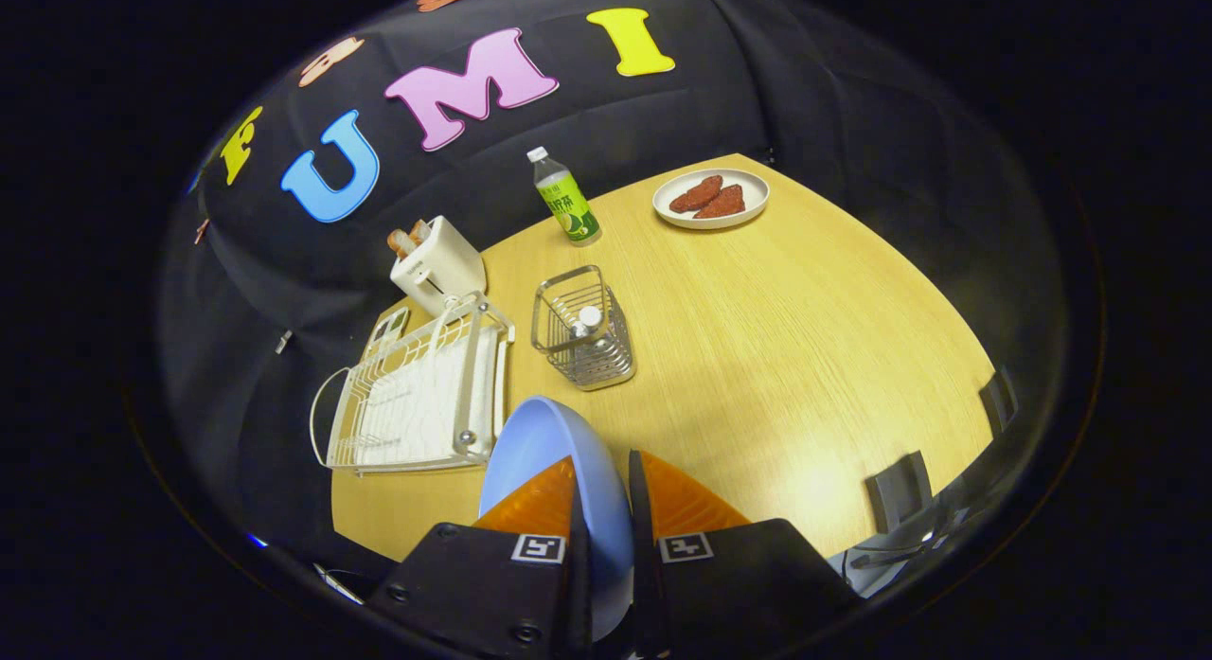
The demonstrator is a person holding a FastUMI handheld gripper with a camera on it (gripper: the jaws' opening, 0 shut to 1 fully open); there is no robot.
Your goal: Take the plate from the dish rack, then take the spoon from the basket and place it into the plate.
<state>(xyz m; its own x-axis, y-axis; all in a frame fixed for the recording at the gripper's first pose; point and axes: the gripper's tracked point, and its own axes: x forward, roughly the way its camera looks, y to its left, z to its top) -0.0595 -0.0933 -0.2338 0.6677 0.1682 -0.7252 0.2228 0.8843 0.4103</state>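
Our gripper (603, 494) pinches the blue plate (544, 442) by its rim at lower centre, on edge beside the emptied dish rack (417, 400); tilted so, we judge it could slip or clip the basket (582, 329), whose spoon (590, 316) waits mid-frame.

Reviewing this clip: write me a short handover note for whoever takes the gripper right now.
Gripper: shut on the blue plate, held on edge between the fingers, above the wooden table.
Dish rack: just ahead of the fingers, to their left, no plate in it now.
Wire basket: beyond the fingers, next to the rack; a pale handle end inside is probably the spoon.
Done: plate taken from the rack.
Left: set the plate down, pick the spoon from the basket, place it into the plate.
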